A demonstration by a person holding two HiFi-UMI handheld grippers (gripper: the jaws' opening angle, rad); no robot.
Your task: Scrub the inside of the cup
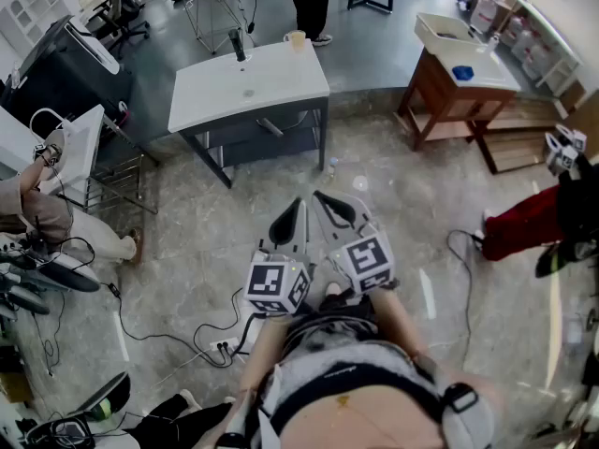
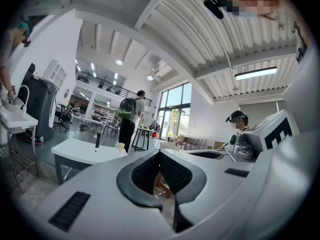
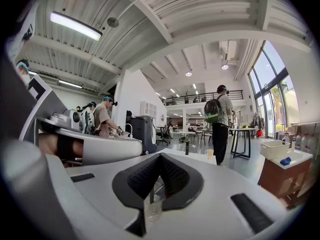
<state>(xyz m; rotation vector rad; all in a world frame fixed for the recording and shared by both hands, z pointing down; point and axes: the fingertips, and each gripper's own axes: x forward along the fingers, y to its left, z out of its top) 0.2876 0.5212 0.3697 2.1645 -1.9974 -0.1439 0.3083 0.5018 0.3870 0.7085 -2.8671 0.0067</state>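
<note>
A pale cup [image 1: 296,39] stands at the far right corner of a white table [image 1: 243,92], a few steps ahead of me. A dark upright object [image 1: 238,45] stands to its left. Both grippers are held close to my body, side by side and far from the table. My left gripper [image 1: 296,210] and right gripper [image 1: 321,200] point toward the table, jaws shut and empty. The left gripper view shows the left gripper [image 2: 160,156] closed, with the cup [image 2: 120,146] small beyond it. The right gripper view shows the right gripper [image 3: 160,160] closed and the cup [image 3: 210,154] far off.
A person with a backpack [image 3: 220,124] stands behind the white table. A wooden stand [image 1: 449,96] at right carries a white basin and a blue sponge [image 1: 462,72]. Cables [image 1: 201,340] lie on the floor at left. A person in red trousers [image 1: 524,223] is at right.
</note>
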